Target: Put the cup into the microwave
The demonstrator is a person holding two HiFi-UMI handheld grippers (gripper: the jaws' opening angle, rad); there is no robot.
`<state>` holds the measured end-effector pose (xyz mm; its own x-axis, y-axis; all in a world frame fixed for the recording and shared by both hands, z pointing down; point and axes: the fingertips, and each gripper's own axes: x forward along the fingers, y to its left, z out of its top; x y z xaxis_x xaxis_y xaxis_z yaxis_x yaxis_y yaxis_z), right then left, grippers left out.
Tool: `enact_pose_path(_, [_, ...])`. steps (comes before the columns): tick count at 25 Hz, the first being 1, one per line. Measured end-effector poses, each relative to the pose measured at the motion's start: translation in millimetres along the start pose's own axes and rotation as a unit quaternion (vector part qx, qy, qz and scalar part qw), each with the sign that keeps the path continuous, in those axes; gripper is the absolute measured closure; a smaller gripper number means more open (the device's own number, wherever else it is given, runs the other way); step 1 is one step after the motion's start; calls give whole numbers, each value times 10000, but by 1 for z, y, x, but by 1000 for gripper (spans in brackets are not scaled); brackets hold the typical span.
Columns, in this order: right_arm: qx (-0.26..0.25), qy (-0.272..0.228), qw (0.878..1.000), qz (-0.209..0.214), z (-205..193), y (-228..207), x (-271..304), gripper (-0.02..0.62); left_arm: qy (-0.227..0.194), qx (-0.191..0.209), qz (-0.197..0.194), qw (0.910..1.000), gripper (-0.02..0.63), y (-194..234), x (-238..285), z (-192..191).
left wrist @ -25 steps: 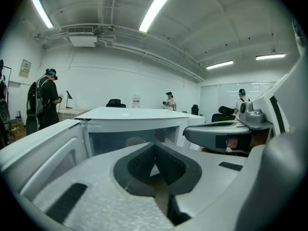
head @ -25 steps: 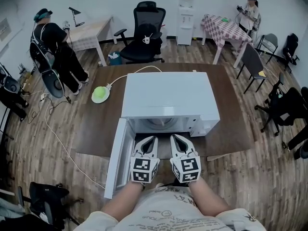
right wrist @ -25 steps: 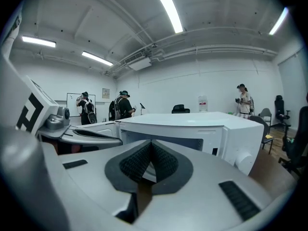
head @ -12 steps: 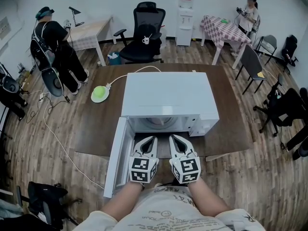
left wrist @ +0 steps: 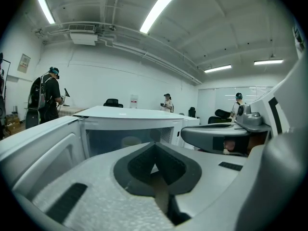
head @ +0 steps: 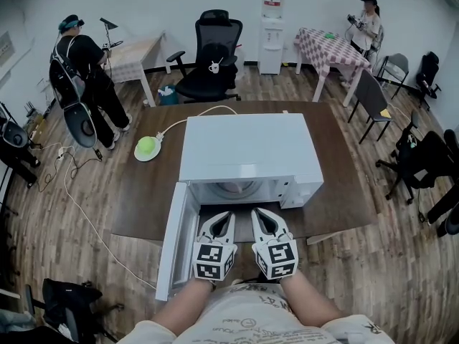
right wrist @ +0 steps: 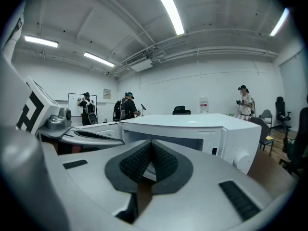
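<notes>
Cup (left wrist: 130,141) looks already inside the microwave (head: 247,149) at 12 o'clock. Left gripper (head: 224,221) and right gripper (head: 262,219) are closed, empty. Door (head: 176,235) likely needs shutting next.

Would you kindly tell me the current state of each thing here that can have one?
Microwave door: swung wide open to the left.
Cup: seems to sit inside the microwave.
Left gripper: shut, empty.
Right gripper: shut, empty.
</notes>
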<state>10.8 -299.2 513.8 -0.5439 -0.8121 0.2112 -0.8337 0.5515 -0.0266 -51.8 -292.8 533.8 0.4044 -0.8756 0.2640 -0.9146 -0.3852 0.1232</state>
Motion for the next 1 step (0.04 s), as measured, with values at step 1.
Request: enact_pose_path(1, [11,11,10000,15,-1,0,-2,581,13,-18,-3,10000,594,-1,-1,-1])
